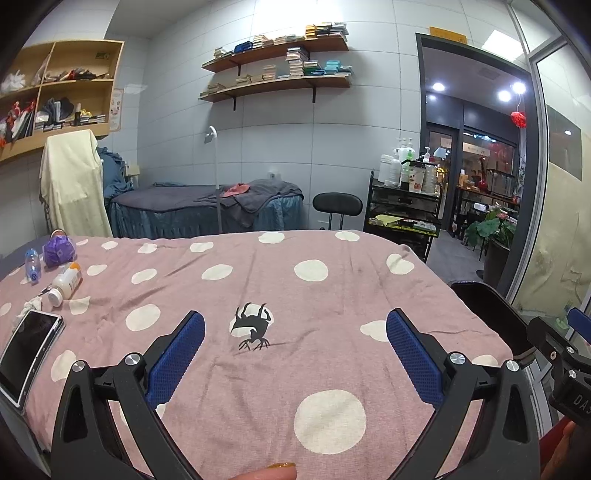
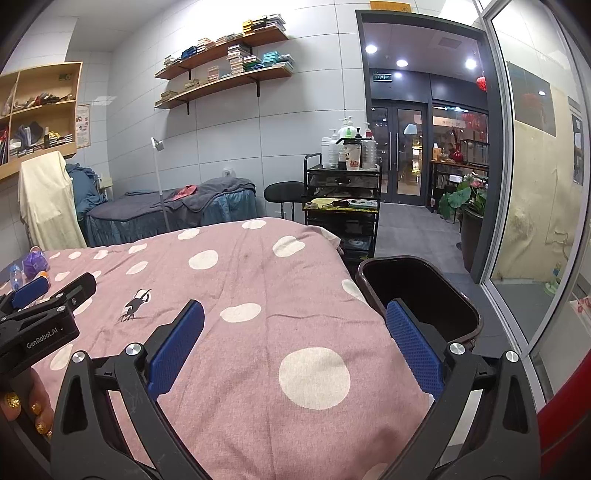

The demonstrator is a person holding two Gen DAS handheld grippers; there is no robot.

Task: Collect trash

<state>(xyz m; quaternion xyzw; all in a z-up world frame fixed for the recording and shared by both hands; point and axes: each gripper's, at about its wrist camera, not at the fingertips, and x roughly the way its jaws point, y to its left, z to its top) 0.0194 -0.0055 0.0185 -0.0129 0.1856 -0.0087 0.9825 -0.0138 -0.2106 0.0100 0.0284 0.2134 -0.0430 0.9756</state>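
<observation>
Trash — crumpled white tissue (image 1: 32, 305), purple wrapper (image 1: 59, 250), small clear bottle (image 1: 32, 263) — lies far left on the pink dotted blanket (image 1: 332, 369), well apart from the dark bin (image 2: 424, 291). Left gripper (image 1: 295, 354) and right gripper (image 2: 295, 350) gape empty. Risk: snagging blanket, or grabbing the black phone (image 1: 27, 350) beside the tissue.

Both views are pretty evenly lit, a cool indoor white with no harsh shadows on the pink dotted bedspread (image 1: 280, 280). Brightest spot is a blown-out glare patch on the far wall (image 1: 280, 14) above the shelves (image 1: 275, 70), plus small round ceiling lights (image 2: 402, 62) through the doorway on the right that flare a bit. The glass panel (image 2: 535, 184) on the far right picks up reflections. Heavy fisheye bend: walls and doorframe curve, and the corners go black. Far stuff is soft and slightly grainy; the near blue pads (image 1: 177, 360) are sharp.
</observation>
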